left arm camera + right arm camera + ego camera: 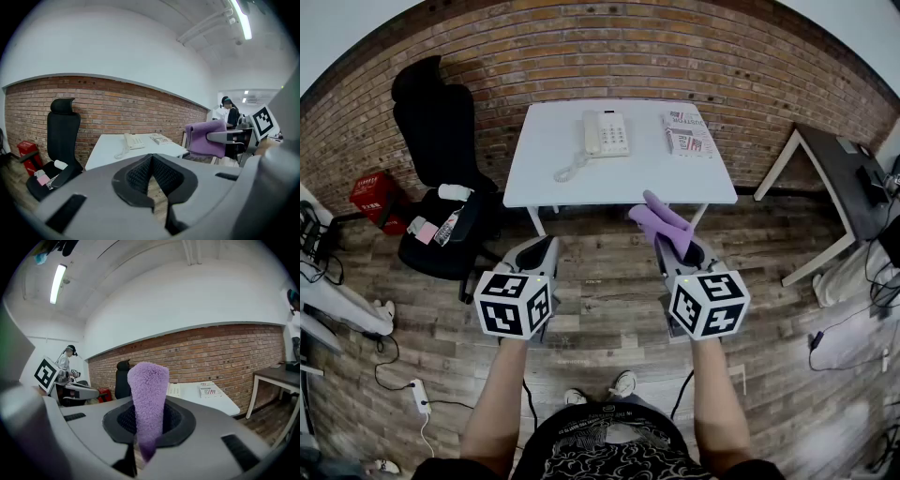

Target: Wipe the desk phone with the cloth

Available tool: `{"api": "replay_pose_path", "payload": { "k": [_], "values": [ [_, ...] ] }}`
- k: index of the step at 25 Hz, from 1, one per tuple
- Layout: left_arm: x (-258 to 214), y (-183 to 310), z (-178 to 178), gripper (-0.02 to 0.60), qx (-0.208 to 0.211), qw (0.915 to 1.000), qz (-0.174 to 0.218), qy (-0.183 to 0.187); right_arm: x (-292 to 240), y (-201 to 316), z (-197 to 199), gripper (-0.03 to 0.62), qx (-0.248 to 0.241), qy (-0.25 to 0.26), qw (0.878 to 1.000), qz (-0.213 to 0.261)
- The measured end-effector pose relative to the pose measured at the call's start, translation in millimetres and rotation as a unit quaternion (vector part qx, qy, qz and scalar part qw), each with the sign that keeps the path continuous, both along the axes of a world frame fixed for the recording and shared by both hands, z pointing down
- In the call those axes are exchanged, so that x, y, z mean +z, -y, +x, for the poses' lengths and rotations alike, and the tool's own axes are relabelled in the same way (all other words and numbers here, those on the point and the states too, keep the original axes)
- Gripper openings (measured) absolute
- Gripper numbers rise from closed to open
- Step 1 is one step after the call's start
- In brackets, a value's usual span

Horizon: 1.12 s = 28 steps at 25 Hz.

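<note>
My right claw sits right of centre in the head view, clenched on the purple cloth. In the right gripper view the cloth stands up between the two pads as a fuzzy, tapered roll, pinched at its lower end with its blunt top free above the jaws. From overhead, its loose end points up and to the left, toward the near edge of the tabletop.

My left claw is at the same height, left of centre. Its jaws are drawn together with nothing between them; only a thin slit of floor shows below the pads in the left gripper view. Both claws hang over the wooden floor, just short of the tabletop and touching nothing on it.

The desk phone lies in the upper middle of the head view, on the far half of the white tabletop near the brick wall. Its handset rests in the cradle on the left side, and its coiled cord trails down and left across the surface. A printed booklet lies flat to the right of the phone, apart from it.

To the left of the tabletop stands a black office chair with small items on its seat, and a red box sits on the floor by the wall at the far left.
</note>
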<state>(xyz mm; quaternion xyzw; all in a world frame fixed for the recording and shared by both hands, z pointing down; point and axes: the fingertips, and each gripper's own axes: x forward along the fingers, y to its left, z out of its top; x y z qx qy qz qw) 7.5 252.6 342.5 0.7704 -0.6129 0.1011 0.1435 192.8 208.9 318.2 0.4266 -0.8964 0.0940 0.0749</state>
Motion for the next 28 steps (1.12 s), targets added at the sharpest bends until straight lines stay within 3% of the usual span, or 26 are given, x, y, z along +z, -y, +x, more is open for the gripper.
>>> {"api": "replay_pose_path", "payload": {
  "k": [16,28],
  "values": [
    [3.1,53.5,46.8,0.006,-0.012,0.9999,-0.006,0.006,11.9,48.6,31.8,0.048,-0.036,0.001,0.999,-0.012],
    [23.0,111.6,35.7,0.006,-0.016,0.9997,-0.02,0.001,34.0,108.0,25.0,0.048,-0.039,-0.004,0.999,-0.032]
  ]
}}
